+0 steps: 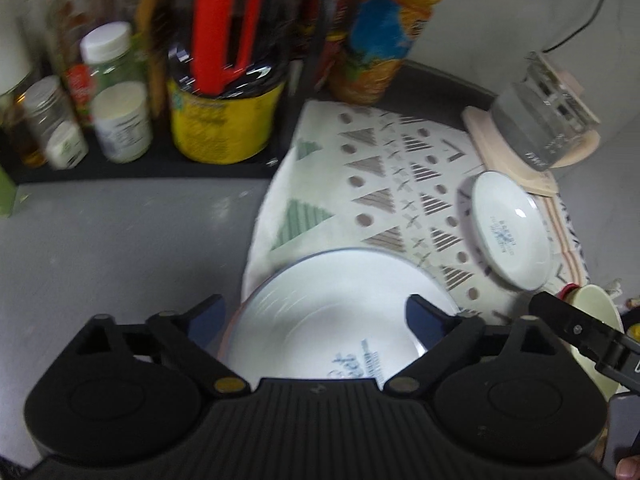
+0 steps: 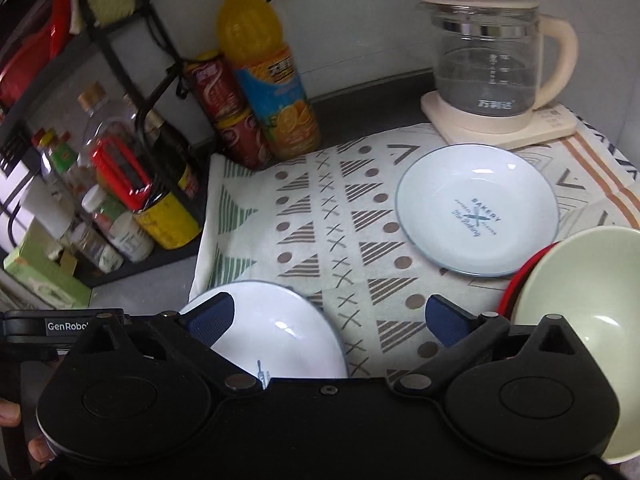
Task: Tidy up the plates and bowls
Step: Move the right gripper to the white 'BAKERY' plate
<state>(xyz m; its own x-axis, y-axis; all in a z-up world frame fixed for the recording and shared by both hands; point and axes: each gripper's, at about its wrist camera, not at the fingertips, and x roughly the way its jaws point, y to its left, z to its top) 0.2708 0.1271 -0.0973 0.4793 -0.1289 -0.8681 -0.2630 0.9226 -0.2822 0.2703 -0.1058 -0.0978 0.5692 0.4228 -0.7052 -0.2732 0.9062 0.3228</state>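
Note:
A white plate [image 1: 332,320] with blue print lies on the patterned cloth [image 1: 380,184] at its near left. My left gripper [image 1: 316,316] is open just above it, fingers either side. A second white plate [image 1: 508,228] marked "Bakery" lies further right. In the right wrist view the same plates show near left [image 2: 280,332] and far right [image 2: 476,208]. A pale green bowl [image 2: 580,300] sits in a red one [image 2: 528,272] at the right. My right gripper [image 2: 332,320] is open and empty above the cloth [image 2: 320,232].
A black rack [image 1: 140,168] with bottles and jars stands at the left. An orange juice bottle [image 2: 264,68] and red cans [image 2: 224,100] stand at the back. A glass kettle [image 2: 492,64] on its base is at the back right. Grey counter [image 1: 120,240] lies left of the cloth.

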